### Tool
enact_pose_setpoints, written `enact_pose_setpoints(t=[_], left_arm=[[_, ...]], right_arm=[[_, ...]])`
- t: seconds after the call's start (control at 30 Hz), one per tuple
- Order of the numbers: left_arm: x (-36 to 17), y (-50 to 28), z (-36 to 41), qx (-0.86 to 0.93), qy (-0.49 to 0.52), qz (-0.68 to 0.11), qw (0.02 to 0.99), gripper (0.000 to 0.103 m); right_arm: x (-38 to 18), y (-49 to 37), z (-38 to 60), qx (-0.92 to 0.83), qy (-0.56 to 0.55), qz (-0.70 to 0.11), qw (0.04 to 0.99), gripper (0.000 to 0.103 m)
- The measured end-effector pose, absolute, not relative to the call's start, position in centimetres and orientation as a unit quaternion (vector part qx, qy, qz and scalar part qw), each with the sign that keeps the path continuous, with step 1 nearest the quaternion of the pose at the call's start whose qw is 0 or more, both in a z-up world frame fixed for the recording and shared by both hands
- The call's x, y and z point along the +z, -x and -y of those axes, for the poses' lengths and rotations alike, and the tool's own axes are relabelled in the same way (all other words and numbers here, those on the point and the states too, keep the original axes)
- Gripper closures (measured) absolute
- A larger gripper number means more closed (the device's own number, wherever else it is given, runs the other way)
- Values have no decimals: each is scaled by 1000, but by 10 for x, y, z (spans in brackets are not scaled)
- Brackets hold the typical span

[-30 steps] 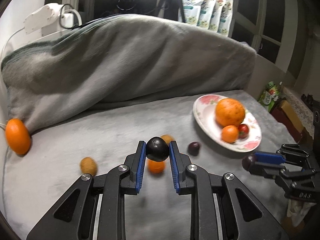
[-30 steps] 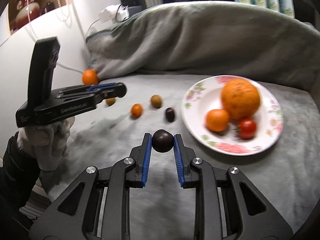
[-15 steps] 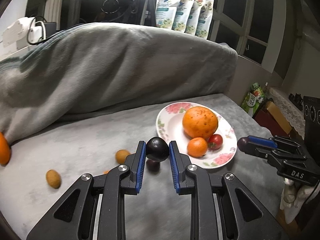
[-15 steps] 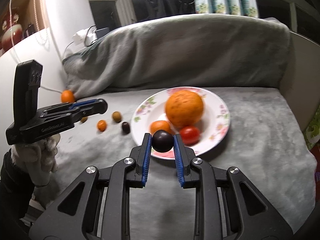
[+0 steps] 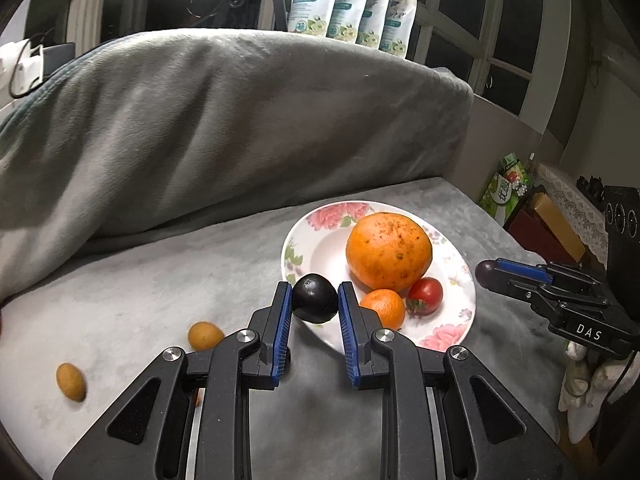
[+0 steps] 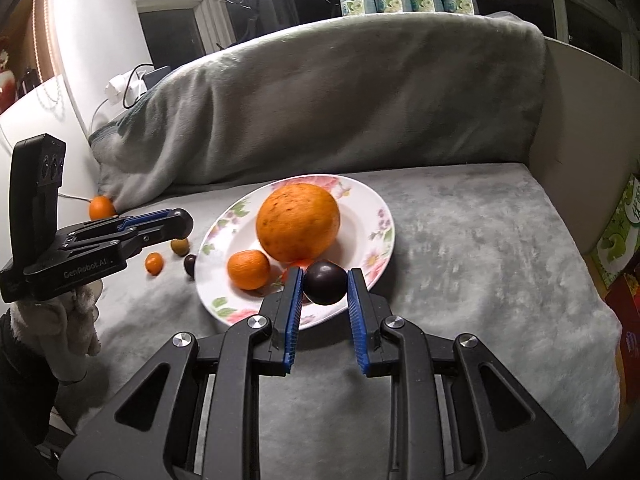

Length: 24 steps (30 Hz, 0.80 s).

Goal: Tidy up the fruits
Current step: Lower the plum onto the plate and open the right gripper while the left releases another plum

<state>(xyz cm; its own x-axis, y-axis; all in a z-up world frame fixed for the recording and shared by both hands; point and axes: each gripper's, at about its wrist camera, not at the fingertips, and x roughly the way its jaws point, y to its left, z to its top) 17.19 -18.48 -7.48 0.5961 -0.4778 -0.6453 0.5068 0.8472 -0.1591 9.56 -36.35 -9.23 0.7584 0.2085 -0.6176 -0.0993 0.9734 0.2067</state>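
Left wrist view low behind left claw (image 5: 314, 300), facing forward-right, plate (image 5: 304, 240) close beyond its tips, right wrist view behind right claw (image 6: 325, 282), facing forward-left, plate (image 6: 380, 216) just ahead, both share plate, each other's claw.

A round white ceramic plate with pink flower prints (image 6: 380, 216) sits on the grey fabric surface. On it lie a large speckled orange (image 6: 298, 222), a small smooth mandarin (image 6: 248, 269) just in front of it on the left, and a red cherry tomato (image 5: 425, 295) touching both. A dark purple round plum (image 5: 314, 298) hangs over the plate's near-left rim, and a second dark plum (image 6: 325, 283) hangs over its near edge. Left of the plate on the fabric lie a dark oval fruit (image 6: 189, 265), a brownish kumquat (image 6: 179, 246), a small orange kumquat (image 6: 154, 263) and, well apart by the cushion, an orange tangerine (image 6: 101, 208).
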Motion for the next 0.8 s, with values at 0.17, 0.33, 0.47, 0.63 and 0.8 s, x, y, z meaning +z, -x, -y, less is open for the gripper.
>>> enact_pose_setpoints(t=[0.17,0.33,0.47,0.63,0.8], left_arm=[[-78,-180,192,-276,-26,-361,891,81],[-83,-184,199,-279,-28,-368,887,81],[-83,-186,202,-281,-30,-369,885,81],[-84,-188,204,-283,-32,-371,884,81],[-83,-188,205,-286,-31,-371,883,81]], right_arm=[[-96,-105,370,83,-83,-341,933,80],[-99,-112,371,86,-86,-345,931,80],[-101,-115,371,89,-85,-348,929,79],[-103,-118,372,89,-89,-350,928,79],[-104,-119,372,90,-90,-352,927,79]])
